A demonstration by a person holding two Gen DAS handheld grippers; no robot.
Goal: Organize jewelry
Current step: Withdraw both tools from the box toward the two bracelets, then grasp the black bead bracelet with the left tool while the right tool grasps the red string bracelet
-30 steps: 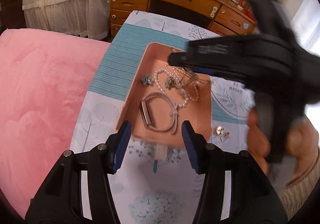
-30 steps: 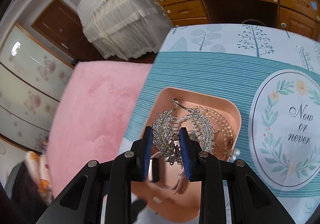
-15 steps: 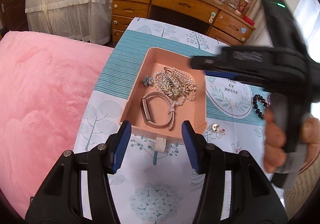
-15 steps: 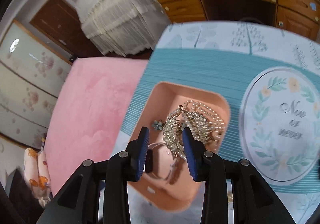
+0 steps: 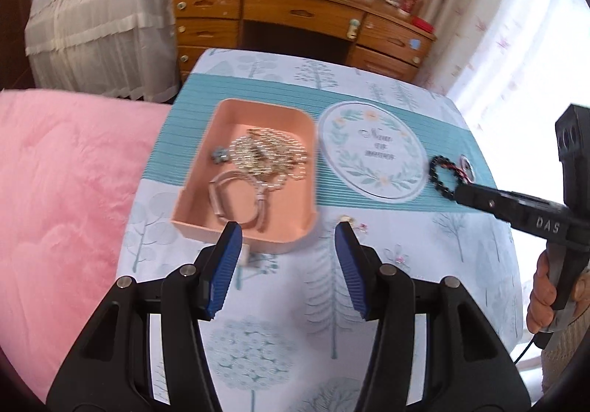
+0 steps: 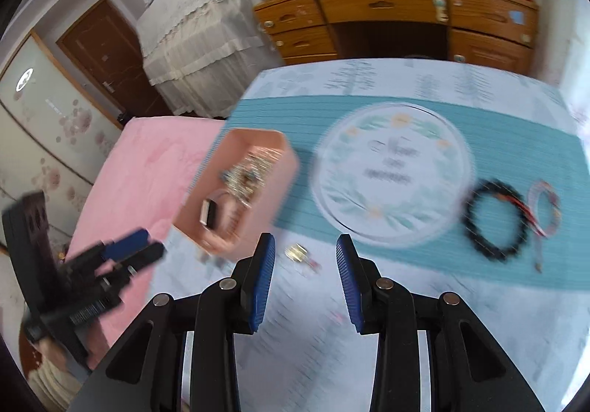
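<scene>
Two grippers are in play, and both are spread wide with nothing between their blue pads. Left gripper hovers over the near edge of the pink tray, its jaws well apart, gripping nothing and touching nothing. Right gripper is just as wide, hanging over the patterned tablecloth, and between its fingertips, farther off, a small gold earring lies on the cloth just beside the tray. Inside that tray sits a tangle of pearl necklace and sparkly pieces, with a pink watch at the near end and a little blue flower piece to the left. Out on the teal stripe, right of the round printed emblem, a black bead bracelet lies flat, with a thin red and pink cord just beside it. Seen from the left camera, the right gripper's tip is at the bracelet's near edge; contact cannot be told.
</scene>
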